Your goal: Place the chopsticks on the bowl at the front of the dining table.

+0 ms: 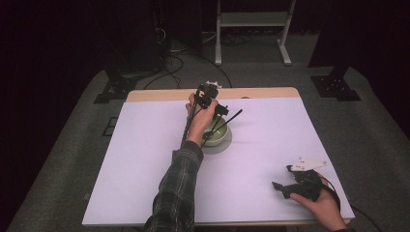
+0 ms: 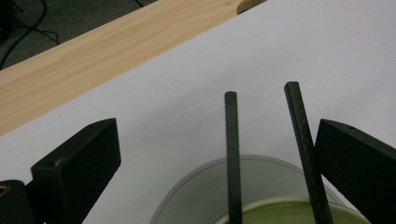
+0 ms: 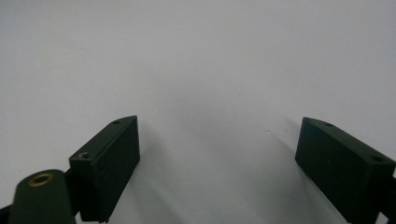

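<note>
Wooden counter [image 1: 159, 94] is mostly covered by a big white sheet [image 1: 270, 145]. On the sheet there's a grey plate [image 1: 220, 145] with a green bowl [image 1: 218, 137] on it.

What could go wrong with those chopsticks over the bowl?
The left gripper stands wide open around the two chopsticks, which seem to rest loose on the green bowl. A nudge from a jaw might roll them off onto the table. Pressing the sticks could perhaps tip the bowl on its grey plate.
</note>
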Demonstrator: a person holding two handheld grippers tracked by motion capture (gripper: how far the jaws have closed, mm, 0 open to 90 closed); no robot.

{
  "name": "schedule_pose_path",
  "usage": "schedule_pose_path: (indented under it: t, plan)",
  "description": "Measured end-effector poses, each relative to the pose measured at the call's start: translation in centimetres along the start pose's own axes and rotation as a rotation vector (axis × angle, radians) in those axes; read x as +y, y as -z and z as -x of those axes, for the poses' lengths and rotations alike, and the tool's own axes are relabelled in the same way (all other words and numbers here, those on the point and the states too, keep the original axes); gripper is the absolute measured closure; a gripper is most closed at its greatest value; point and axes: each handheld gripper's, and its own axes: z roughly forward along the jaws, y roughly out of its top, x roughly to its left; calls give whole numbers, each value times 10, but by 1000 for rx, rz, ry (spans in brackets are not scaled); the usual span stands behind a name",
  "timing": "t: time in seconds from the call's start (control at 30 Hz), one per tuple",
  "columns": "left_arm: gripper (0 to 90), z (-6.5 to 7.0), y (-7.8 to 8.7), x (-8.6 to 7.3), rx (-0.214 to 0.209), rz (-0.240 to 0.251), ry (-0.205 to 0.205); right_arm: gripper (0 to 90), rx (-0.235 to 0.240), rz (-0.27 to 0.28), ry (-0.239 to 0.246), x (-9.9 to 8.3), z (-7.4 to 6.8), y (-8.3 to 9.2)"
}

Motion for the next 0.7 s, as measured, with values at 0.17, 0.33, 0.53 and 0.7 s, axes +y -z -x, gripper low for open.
schedule_pose_path:
  t: [0.17,0.33,0.53,0.7]
  plan:
    - [2,-6,2,-1,11,-6,12,122,0,0,0,0,0,0]
    - [3,-14,5,-2,18,-6,30,122,0,0,0,0,0,0]
    - [2,-19,7,-3,27,-9,42,122,0,0,0,0,0,0]
    - [2,-24,9,-5,41,-12,51,122,0,-1,-1,0,0,0]
